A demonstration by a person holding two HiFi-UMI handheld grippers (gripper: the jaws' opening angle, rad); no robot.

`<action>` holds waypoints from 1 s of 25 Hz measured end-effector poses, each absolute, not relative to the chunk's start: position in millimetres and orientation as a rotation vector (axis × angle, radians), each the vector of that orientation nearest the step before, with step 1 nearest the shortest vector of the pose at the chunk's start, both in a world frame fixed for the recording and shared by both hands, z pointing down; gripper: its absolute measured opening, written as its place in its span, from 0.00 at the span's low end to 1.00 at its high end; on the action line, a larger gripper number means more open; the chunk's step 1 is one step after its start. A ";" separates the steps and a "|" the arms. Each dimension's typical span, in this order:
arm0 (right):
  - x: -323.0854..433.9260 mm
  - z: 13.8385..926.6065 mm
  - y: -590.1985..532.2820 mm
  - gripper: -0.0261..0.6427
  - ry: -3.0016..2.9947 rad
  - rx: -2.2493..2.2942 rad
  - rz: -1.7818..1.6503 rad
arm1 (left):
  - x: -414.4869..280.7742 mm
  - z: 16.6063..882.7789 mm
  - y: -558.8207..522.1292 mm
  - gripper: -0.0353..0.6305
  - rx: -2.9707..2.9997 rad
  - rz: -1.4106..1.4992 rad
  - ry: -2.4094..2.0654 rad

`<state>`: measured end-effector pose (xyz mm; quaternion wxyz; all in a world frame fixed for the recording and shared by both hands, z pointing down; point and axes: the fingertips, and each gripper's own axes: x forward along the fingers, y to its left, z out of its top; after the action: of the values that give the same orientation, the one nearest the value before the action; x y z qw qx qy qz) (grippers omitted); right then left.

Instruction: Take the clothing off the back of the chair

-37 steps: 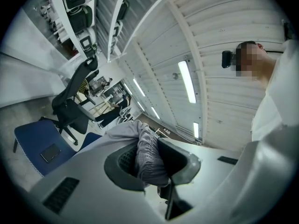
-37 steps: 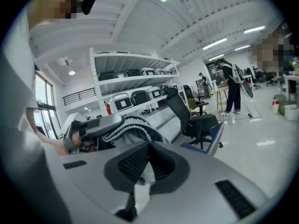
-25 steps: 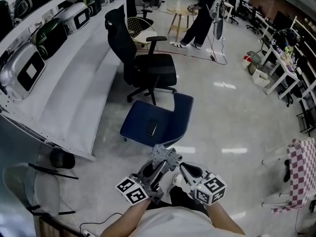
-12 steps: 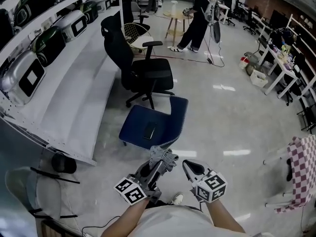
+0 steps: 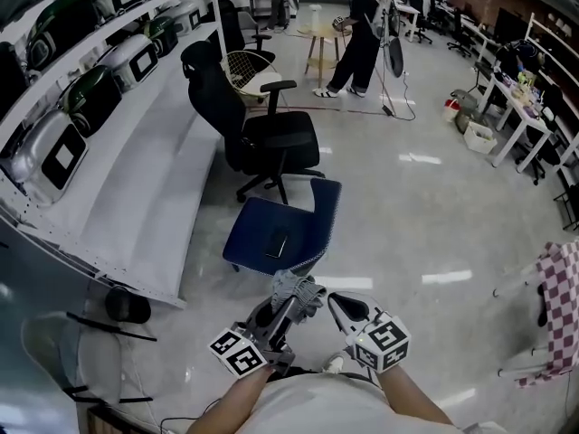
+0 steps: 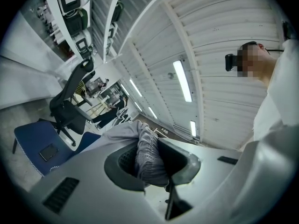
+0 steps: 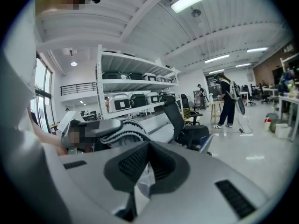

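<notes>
A grey garment with a ribbed cuff (image 5: 295,290) is bunched between the jaws of my left gripper (image 5: 288,304), which is shut on it. The left gripper view shows the garment (image 6: 148,158) pinched in the left gripper (image 6: 152,146). It hangs in the air just short of the blue chair (image 5: 280,231), whose back is bare. My right gripper (image 5: 336,304) is beside it on the right, jaws together. In the right gripper view the right gripper (image 7: 148,146) tips meet, with pale cloth showing below them. The left gripper's ribbed cuff (image 7: 120,132) is close by.
A dark phone (image 5: 277,242) lies on the blue chair's seat. A black office chair (image 5: 262,134) stands behind it. White shelving with appliances (image 5: 109,152) runs along the left. A person (image 5: 362,25) stands far back, with desks (image 5: 529,125) at the right.
Both grippers have drifted slightly while keeping the same pose, the left still gripping the garment. The head view has swung a little, so the chairs sit slightly further left.
</notes>
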<state>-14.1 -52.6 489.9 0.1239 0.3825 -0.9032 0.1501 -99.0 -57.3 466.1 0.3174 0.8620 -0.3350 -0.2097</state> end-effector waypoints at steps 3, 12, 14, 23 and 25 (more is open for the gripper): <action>-12.7 487.1 -53.5 0.06 -2.643 1.109 0.426 | -96.8 462.6 -57.6 0.18 2.274 -0.555 -0.886; -15.4 486.4 -52.2 0.06 -2.666 1.073 0.414 | -88.9 467.2 -48.2 0.18 2.268 -0.529 -0.892; -18.4 486.9 -51.9 0.06 -2.668 1.060 0.412 | -91.5 467.7 -47.2 0.18 2.262 -0.533 -0.900; -27.7 488.0 -51.2 0.06 -2.674 1.019 0.409 | -100.3 472.9 -44.8 0.18 2.226 -0.546 -0.923; -29.1 488.0 -51.7 0.06 -2.674 1.016 0.405 | -101.7 473.7 -45.5 0.18 2.222 -0.550 -0.922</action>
<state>-29.1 -51.7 488.0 0.1261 0.3489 -0.9182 0.1392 -101.7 -45.5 473.7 0.3304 0.8498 -0.3527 -0.2103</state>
